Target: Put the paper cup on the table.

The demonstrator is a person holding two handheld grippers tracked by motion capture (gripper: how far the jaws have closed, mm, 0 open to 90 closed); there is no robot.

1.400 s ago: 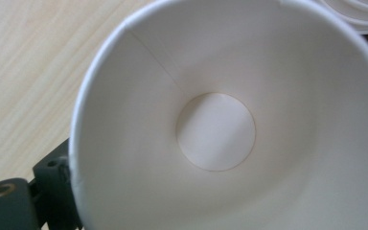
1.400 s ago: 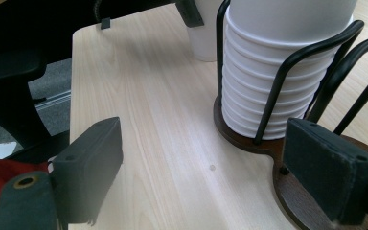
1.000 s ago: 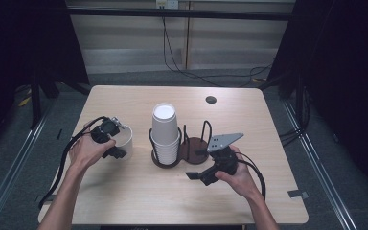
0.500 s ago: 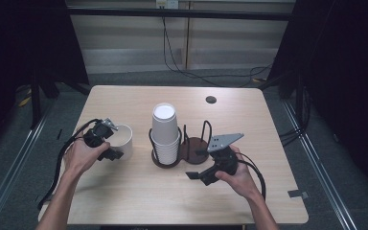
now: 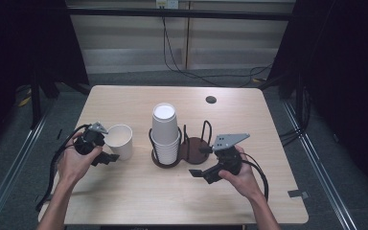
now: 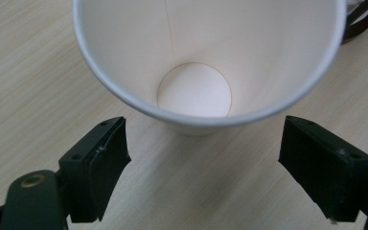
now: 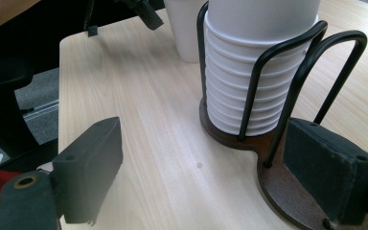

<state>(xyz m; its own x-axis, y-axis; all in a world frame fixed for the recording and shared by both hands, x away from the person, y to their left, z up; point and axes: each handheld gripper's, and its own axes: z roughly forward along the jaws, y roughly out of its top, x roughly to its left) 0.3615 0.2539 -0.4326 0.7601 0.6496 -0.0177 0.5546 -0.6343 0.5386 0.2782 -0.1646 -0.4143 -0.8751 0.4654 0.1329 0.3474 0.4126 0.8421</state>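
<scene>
A single white paper cup (image 5: 120,140) (image 6: 201,52) stands upright on the table with its mouth up. Just left of it, my left gripper (image 5: 106,154) (image 6: 206,132) is open. Its jaws have just been closing, their tips sit short of the cup's rim, and nothing is between them. A stack of white cups (image 5: 165,130) (image 7: 254,72) sits upside down in one ring of a black wire holder on a dark wooden base (image 5: 195,146) (image 7: 287,191). My right gripper (image 5: 199,173) (image 7: 203,134) rests open just in front of that holder, holding nothing.
The holder's second ring (image 5: 206,132) is empty. A small round dark hole (image 5: 211,99) marks the far side of the wooden table (image 5: 124,201). Black cables trail from both grippers toward the near edge. The floor around is dark.
The single cup, up at the left gripper a second ago, now stands on the table. The left hand has drawn back a little to the left of it. The right hand has not moved.
</scene>
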